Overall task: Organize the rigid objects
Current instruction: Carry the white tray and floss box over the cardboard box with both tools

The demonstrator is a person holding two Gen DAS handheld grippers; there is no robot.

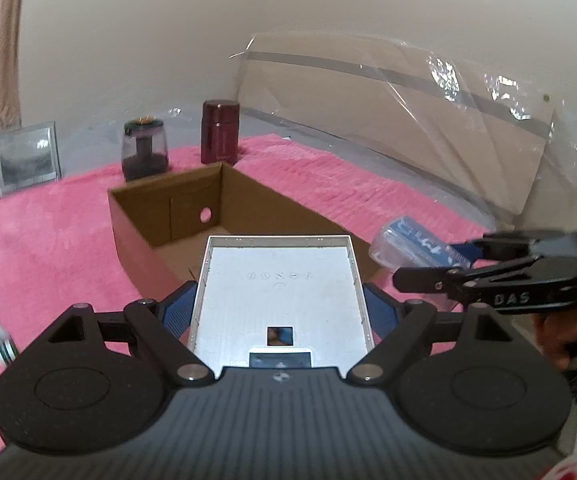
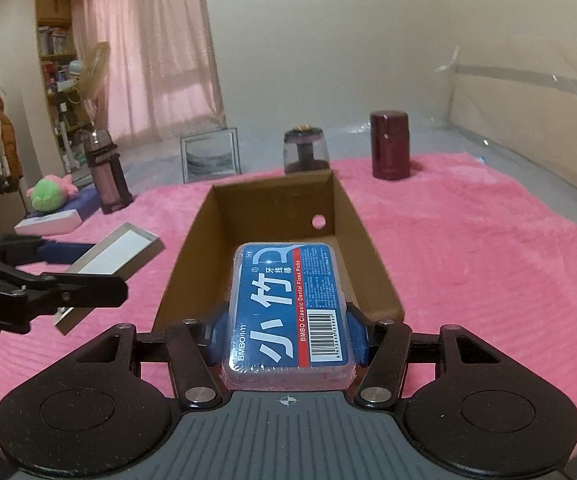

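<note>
Left wrist view: the left gripper [image 1: 280, 312], angled downward, clamps a shallow white tray [image 1: 280, 288] above the near end of an open cardboard box [image 1: 208, 216].

Right wrist view: the right gripper [image 2: 288, 332], also angled down, clamps a blue floss-pick case [image 2: 288, 304] over the box's near end; its visible floor lies bare.

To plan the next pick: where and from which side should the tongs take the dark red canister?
Grip the dark red canister across its straight round body, from the near side, level. It stands upright on the pink blanket, apart from other things.
</note>
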